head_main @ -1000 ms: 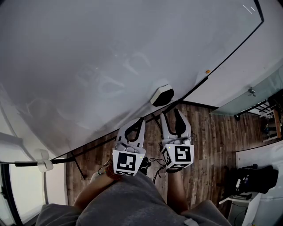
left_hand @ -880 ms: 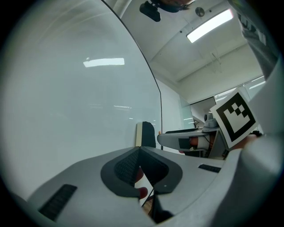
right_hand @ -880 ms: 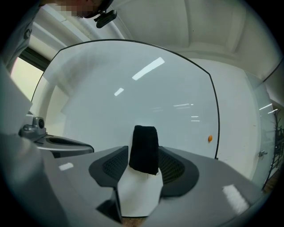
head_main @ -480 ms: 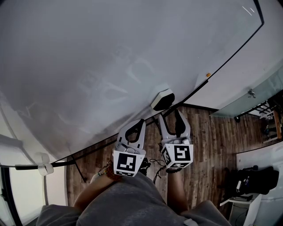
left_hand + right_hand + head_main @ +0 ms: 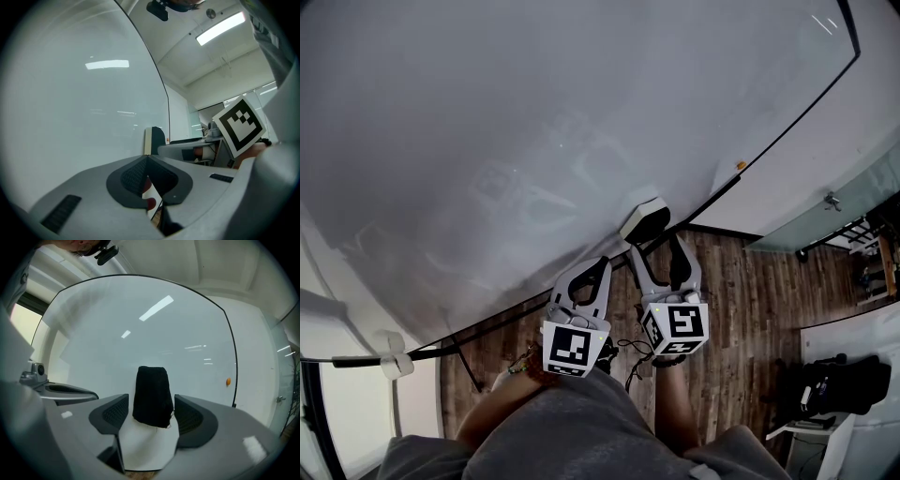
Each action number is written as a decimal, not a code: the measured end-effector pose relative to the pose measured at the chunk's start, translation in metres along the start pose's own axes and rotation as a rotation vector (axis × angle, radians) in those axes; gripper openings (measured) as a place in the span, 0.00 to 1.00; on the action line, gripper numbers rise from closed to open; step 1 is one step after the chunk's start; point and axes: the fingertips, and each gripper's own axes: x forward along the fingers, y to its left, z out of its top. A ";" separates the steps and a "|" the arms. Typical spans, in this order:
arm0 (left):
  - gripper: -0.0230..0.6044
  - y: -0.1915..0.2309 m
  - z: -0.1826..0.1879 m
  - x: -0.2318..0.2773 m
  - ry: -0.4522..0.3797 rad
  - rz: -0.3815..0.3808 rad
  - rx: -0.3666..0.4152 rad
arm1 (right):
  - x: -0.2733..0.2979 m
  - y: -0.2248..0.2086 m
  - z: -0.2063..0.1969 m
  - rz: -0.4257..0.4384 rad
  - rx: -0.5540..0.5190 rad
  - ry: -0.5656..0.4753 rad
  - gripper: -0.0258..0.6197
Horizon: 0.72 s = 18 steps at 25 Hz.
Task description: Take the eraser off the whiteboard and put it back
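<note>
The eraser (image 5: 645, 223), white-bodied with black felt, sits against the whiteboard (image 5: 534, 122) near its lower edge. In the right gripper view the eraser (image 5: 151, 394) stands between the jaws, with a gap on each side to the pads (image 5: 115, 413). My right gripper (image 5: 656, 246) (image 5: 151, 414) is opening and holds nothing. Just to its left, my left gripper (image 5: 594, 270) (image 5: 146, 161) is shut and empty, level and close to the board. In the left gripper view the eraser (image 5: 154, 138) shows edge-on, with the right gripper's marker cube (image 5: 239, 124) behind it.
A small orange dot (image 5: 741, 166) (image 5: 228, 381) sits on the board near its black frame. Wooden floor (image 5: 741, 291) lies below, with a dark bag (image 5: 839, 380) at the right. A white bracket (image 5: 394, 361) juts out at lower left.
The right gripper's jaws have spread wider around the eraser, which stays on the board. The left gripper has kept its place and stays shut.
</note>
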 end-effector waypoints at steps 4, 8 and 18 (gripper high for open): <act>0.05 0.001 0.001 0.001 -0.002 -0.004 0.005 | 0.004 0.000 -0.001 -0.002 0.005 0.000 0.52; 0.05 -0.001 0.006 0.002 -0.010 -0.016 -0.004 | 0.009 -0.003 0.001 0.000 0.012 -0.007 0.53; 0.05 -0.003 0.008 -0.002 -0.008 -0.014 0.001 | 0.014 -0.001 0.000 0.019 0.033 -0.014 0.53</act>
